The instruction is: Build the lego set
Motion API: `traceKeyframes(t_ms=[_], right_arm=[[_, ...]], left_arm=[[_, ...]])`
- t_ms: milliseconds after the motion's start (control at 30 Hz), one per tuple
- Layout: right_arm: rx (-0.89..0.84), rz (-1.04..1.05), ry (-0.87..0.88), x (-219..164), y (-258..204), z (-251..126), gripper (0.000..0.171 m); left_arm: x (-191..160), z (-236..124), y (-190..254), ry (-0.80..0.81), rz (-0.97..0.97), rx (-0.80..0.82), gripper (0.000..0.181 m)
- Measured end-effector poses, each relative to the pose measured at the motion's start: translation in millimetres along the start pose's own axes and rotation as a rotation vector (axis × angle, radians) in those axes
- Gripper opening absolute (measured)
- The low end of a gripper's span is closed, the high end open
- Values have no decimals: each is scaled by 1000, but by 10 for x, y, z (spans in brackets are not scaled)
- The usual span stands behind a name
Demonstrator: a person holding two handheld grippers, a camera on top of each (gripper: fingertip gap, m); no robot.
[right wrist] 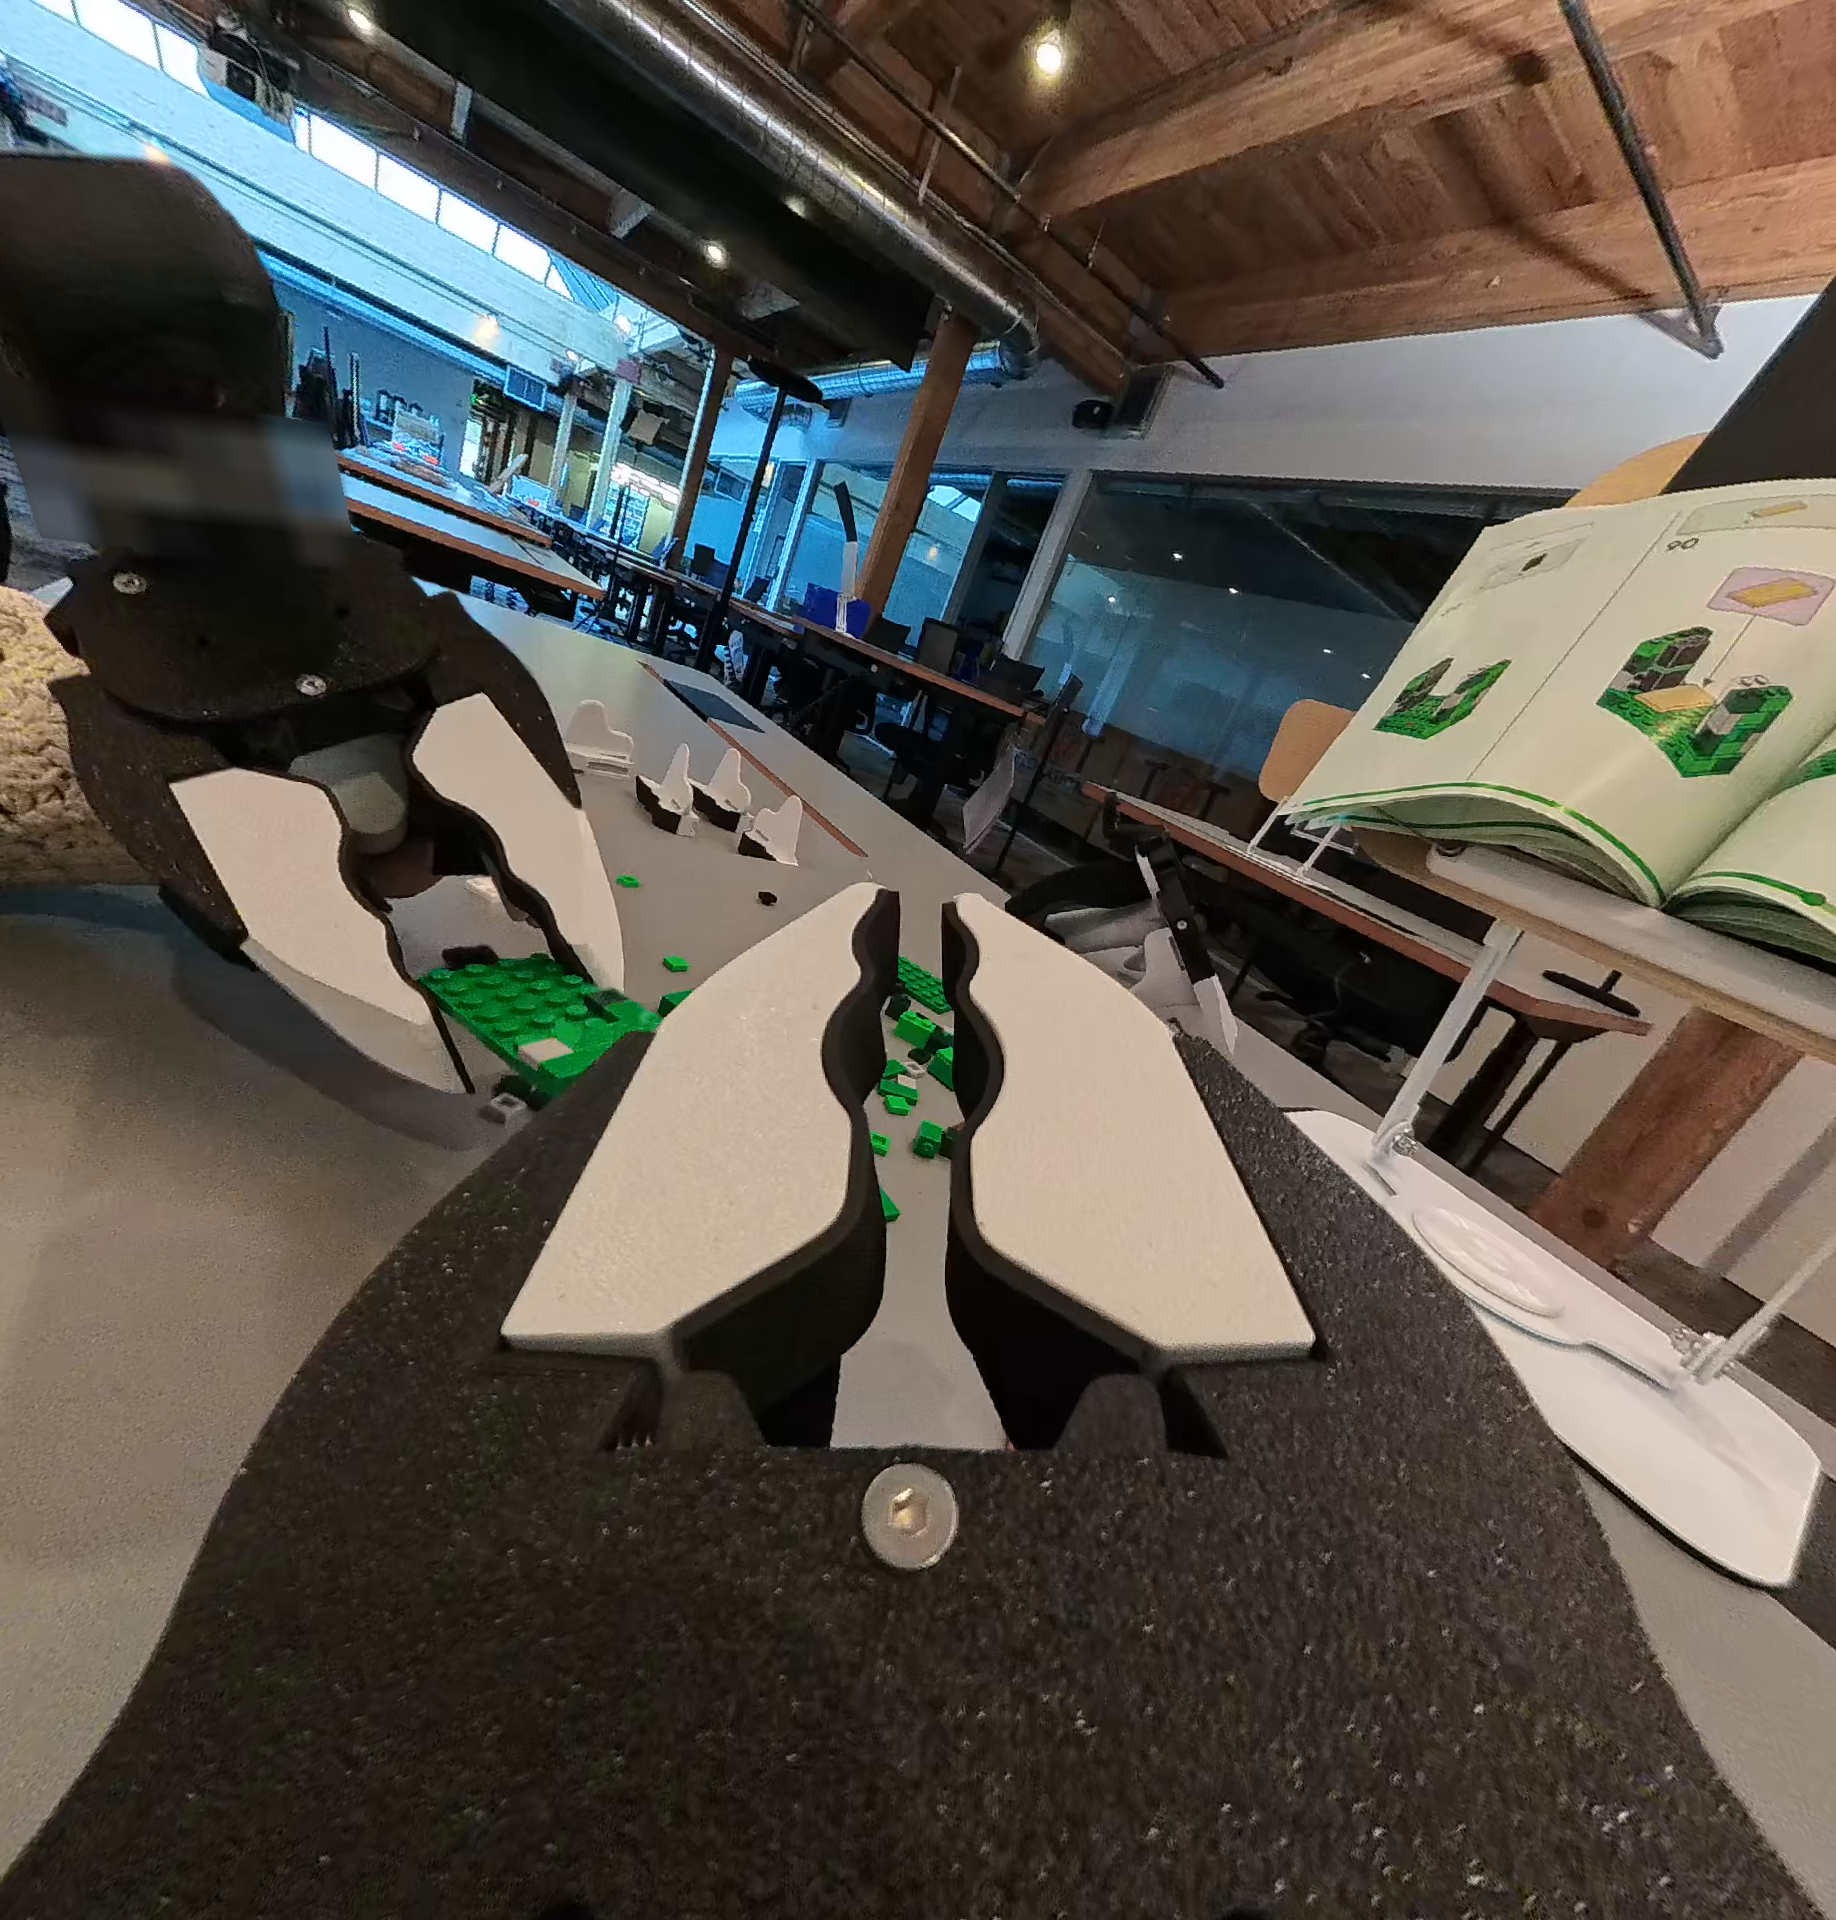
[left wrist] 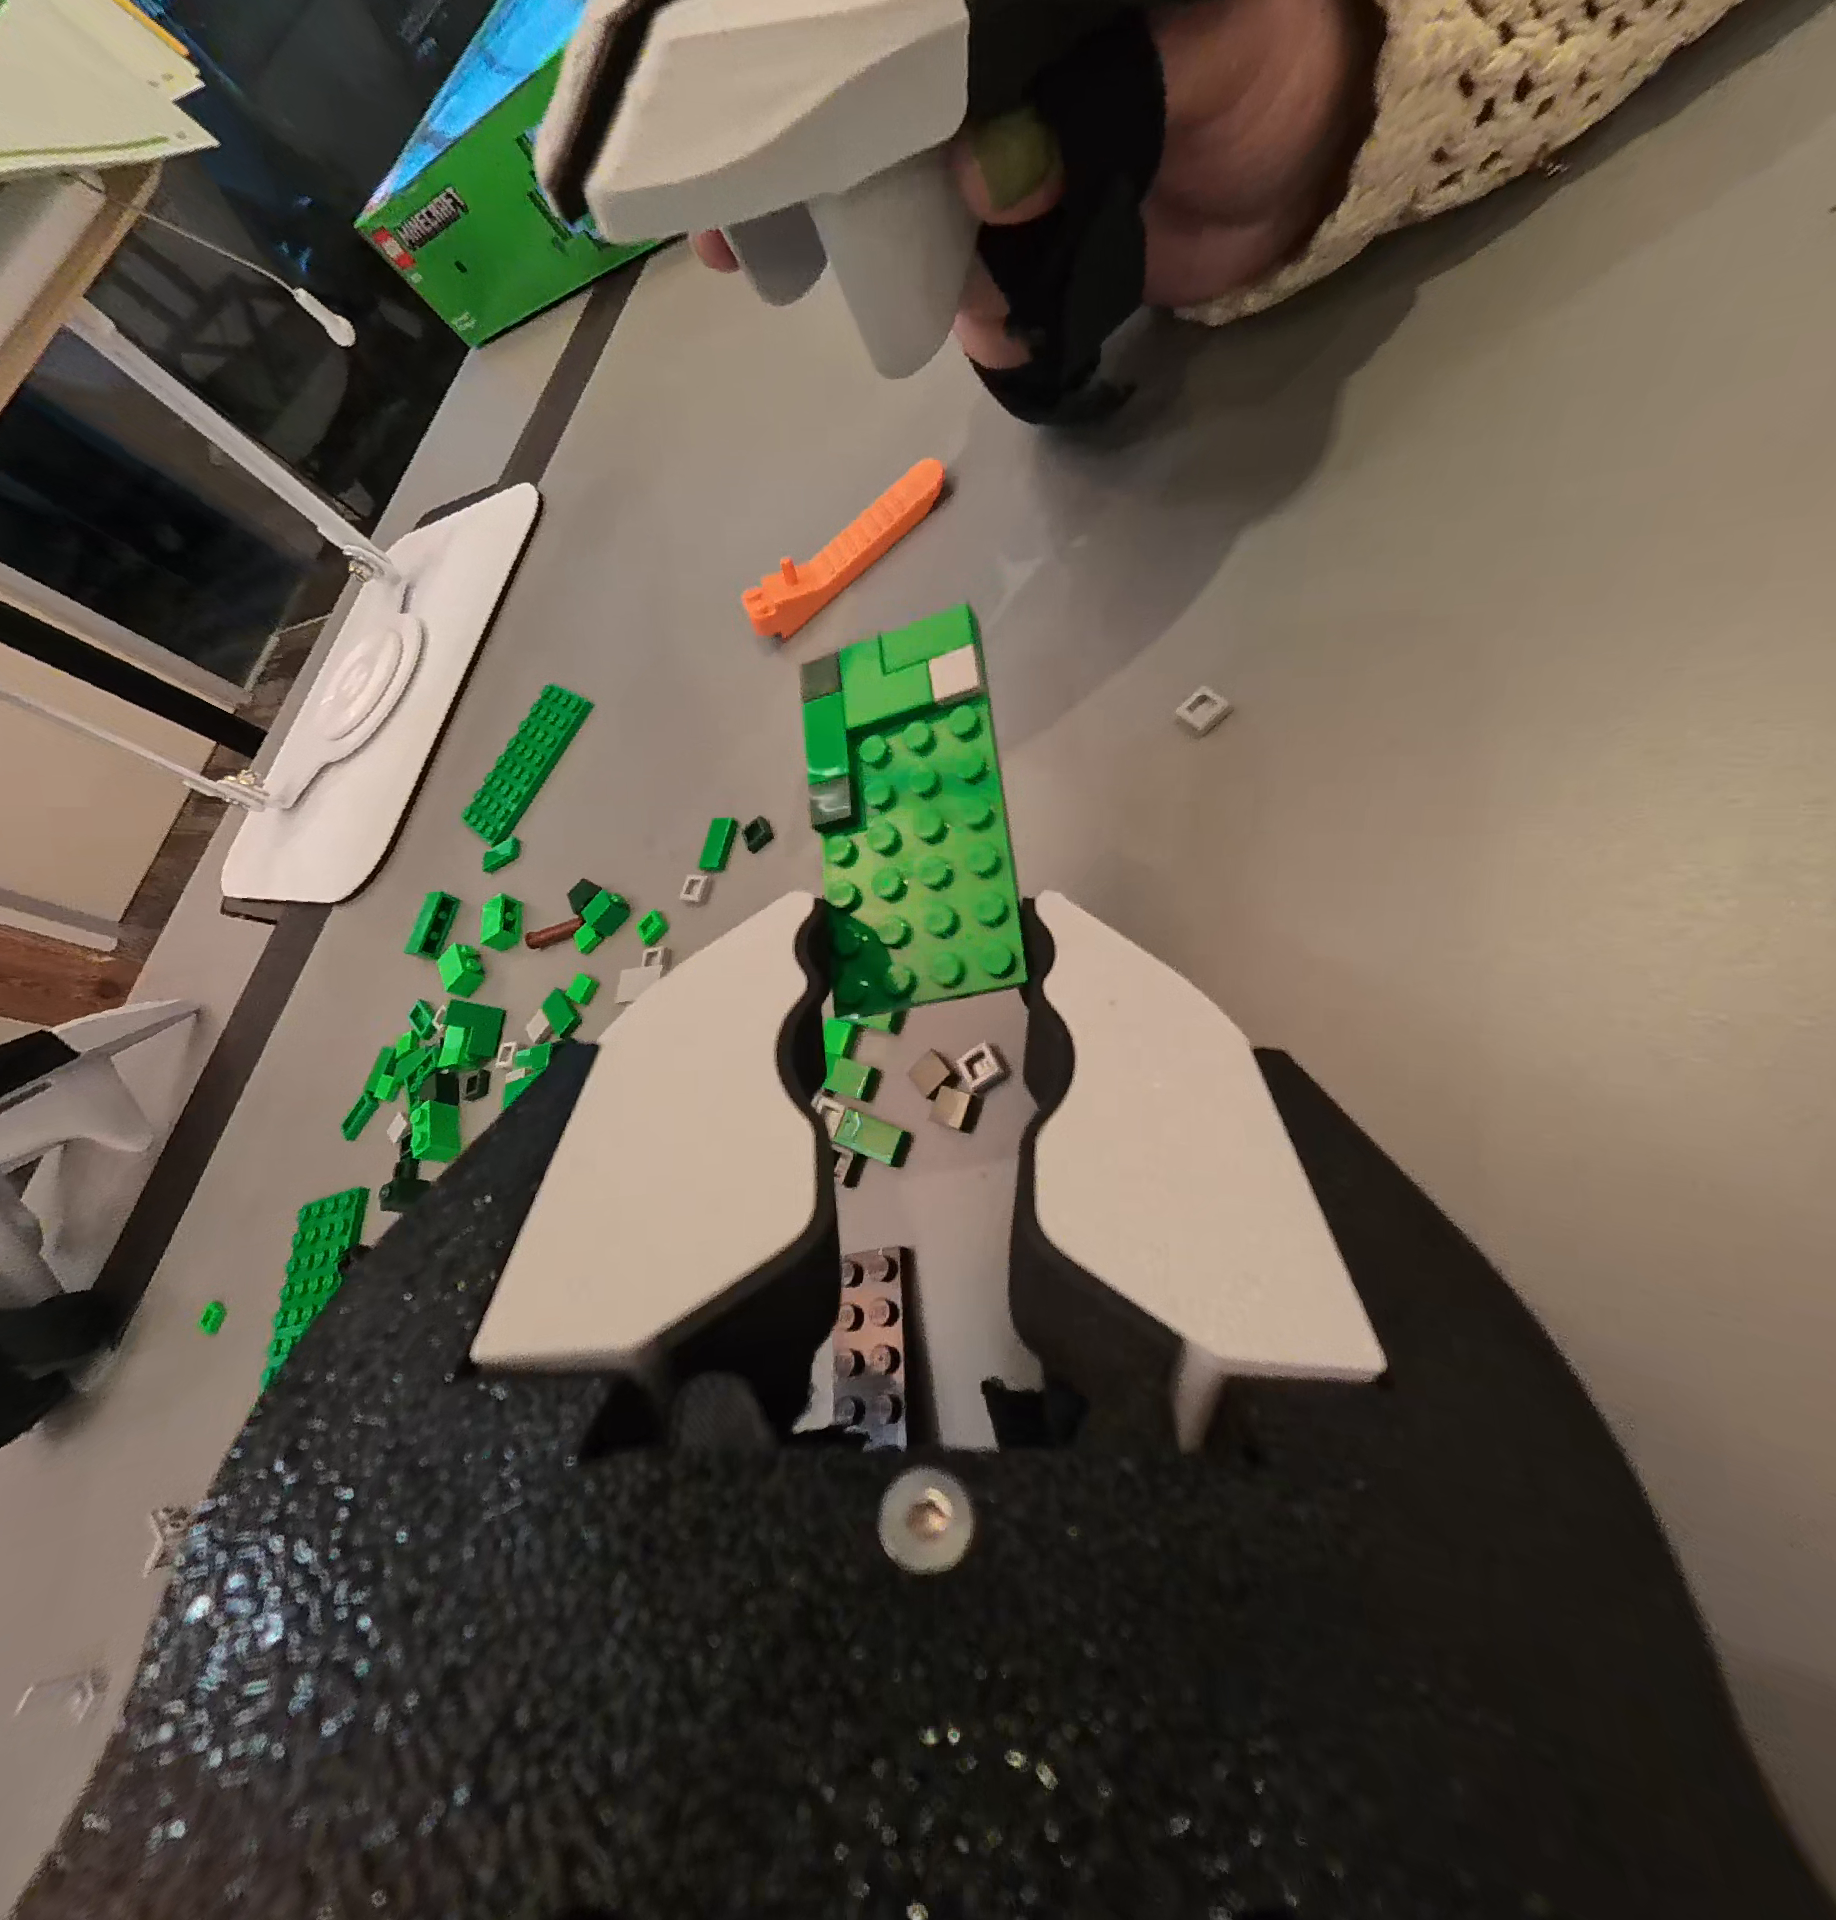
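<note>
A: Nearest us, our left tool (left wrist: 924, 935) straddles the near end of the green plate (left wrist: 919, 821), one finger at each long edge. We think it pinches the plate, though we can't see the contact cleanly.

B: And the plate lies flat on the tabletop (left wrist: 1465, 935), with a few flat tiles already pressed on at its far end. If our squeeze is uneven, the plate may skid or tip up, we reckon.

A: Right under our fingers sit small grey tiles (left wrist: 958, 1086) and a green brick (left wrist: 872, 1135). Dragging the plate back would plough them about.

B: The loose green pieces (left wrist: 457, 1039) are heaped to the left. A sweep of the tool body could knock some off the edge.

A: Our right tool (right wrist: 919, 920) hovers above the tabletop with its jaws nearly together, a narrow gap left and nothing in it. It carries no piece, so it must fetch one.

B: Reaching into that heap risks nipping two pieces at once.

A: Farther out lies the orange brick remover (left wrist: 841, 545), clear of the plate.

B: Beyond that, the open instruction book (right wrist: 1641, 707) rests on its stand (right wrist: 1579, 1340). A wide swing of the right tool could clip the stand.
</note>
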State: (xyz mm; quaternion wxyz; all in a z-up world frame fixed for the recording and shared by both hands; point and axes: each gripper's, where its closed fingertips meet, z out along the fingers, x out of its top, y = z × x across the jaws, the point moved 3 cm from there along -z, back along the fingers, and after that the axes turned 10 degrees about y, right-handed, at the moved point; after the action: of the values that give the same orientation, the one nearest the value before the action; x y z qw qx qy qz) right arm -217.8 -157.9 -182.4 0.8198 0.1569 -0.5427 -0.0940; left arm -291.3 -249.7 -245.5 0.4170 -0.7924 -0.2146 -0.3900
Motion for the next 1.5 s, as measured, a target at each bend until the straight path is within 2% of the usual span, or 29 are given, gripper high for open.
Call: traceKeyframes(t_ms=[700, 800, 867, 1267, 1400, 1500], right_arm=[[30, -26, -11, -13, -55, 5, 6], [35, -30, -12, -14, -63, 6, 6], [42, -30, -17, -19, -73, 4, 0], [54, -47, -17, -15, -100, 1, 0], [48, -32, -16, -10, -87, -8, 0], [1, -22, -60, -63, -7, -15, 1]], left_arm=[[-55, 32, 27, -28, 12, -10, 34], [-31, 25, 7, -16, 33, 11, 34], [5, 11, -14, -1, 52, 32, 34], [16, 2, -29, 2, 61, 46, 34], [-21, -108, -305, -67, 94, 262, 34], [-156, -237, -449, -137, 48, 330, 34]])
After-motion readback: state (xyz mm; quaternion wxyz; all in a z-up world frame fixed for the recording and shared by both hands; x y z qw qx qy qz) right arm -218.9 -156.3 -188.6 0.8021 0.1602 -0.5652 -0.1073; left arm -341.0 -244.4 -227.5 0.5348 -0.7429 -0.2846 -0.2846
